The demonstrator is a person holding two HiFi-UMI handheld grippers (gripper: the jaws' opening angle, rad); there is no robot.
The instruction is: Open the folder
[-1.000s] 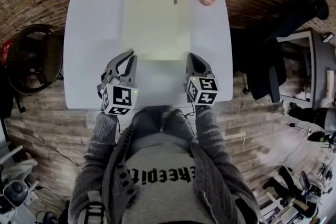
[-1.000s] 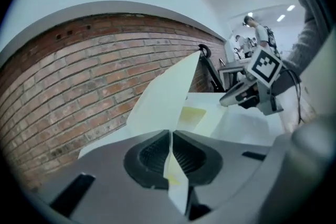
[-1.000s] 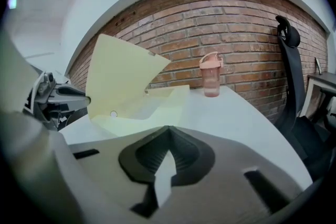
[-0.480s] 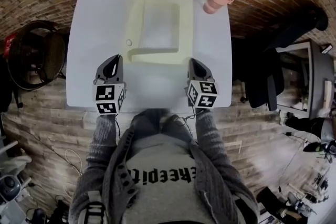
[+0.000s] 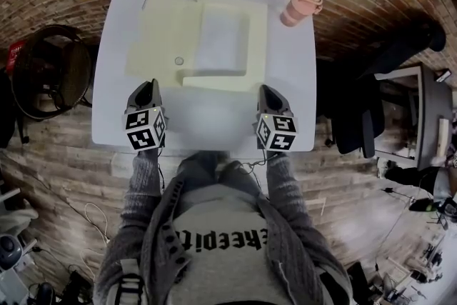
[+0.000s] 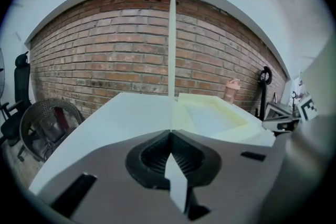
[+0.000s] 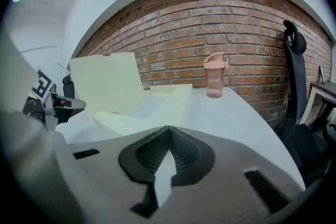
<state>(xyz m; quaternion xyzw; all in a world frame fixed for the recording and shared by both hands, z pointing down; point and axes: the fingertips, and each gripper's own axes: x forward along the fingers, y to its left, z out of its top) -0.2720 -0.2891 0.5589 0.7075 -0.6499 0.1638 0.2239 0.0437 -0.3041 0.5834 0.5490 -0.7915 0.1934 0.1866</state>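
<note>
A pale yellow folder [image 5: 223, 39] lies open on the white table [image 5: 289, 93]. Its cover [image 5: 158, 21] stands up, leaning left, with nothing holding it. The left gripper view shows the cover edge-on as a thin upright strip [image 6: 171, 44] beside the folder's tray [image 6: 210, 115]. From the right gripper view, the cover's broad face [image 7: 105, 81] rises behind the tray [image 7: 152, 110]. My left gripper [image 5: 150, 87] is shut and empty, near the table's front edge, left of the folder. Also shut and empty, my right gripper [image 5: 265, 91] sits just in front of the folder's right corner.
A pink bottle [image 5: 300, 6] stands at the table's back right corner, close to the folder. A round black wire basket [image 5: 50, 75] sits on the floor to the left. A black chair [image 5: 371, 82] stands to the right. A brick wall backs the table.
The cover has swung up from over the folder and leaned over to the left. My left gripper went from open to shut and drew back; the right gripper barely moved.
</note>
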